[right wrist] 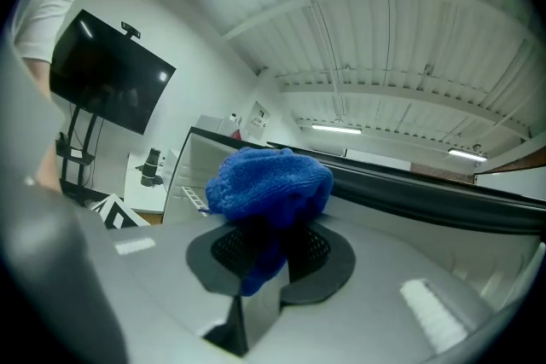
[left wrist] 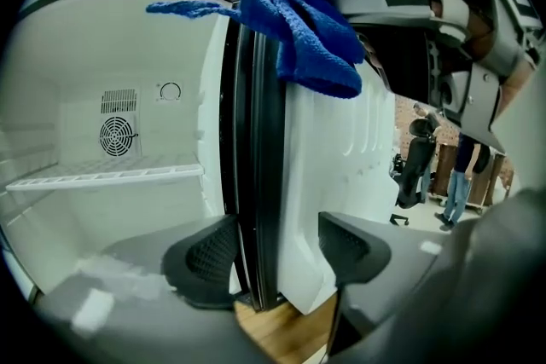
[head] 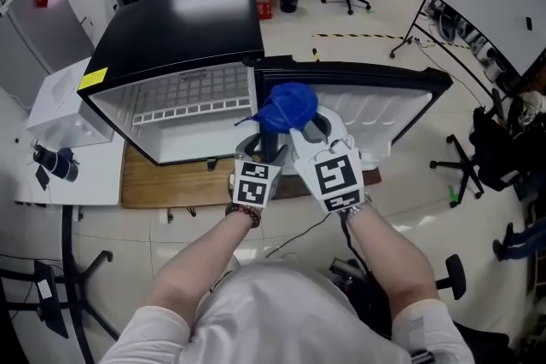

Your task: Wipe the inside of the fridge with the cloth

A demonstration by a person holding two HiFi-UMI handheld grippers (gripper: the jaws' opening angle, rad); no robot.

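Blue cloth (head: 288,106) sits bunched in your right gripper (head: 300,128), jaws clamped on it, at 12 o'clock by the open mini fridge (head: 183,38) door (head: 375,98) edge. Your left gripper (left wrist: 271,256), at its 8 o'clock, holds its jaws wide apart either side of that edge.

The cloth (head: 288,105) is blue terry, nappy, rough and matt. The fridge (head: 183,30) has a smooth black top with a glossy sheen, and its inner walls (left wrist: 77,72) are smooth white plastic with a dull shine. Under it lies a light brown wooden surface (head: 162,183). The left tool (left wrist: 277,256) has a matt grey plastic body and dark matt pads (left wrist: 209,256) with a fine mesh texture
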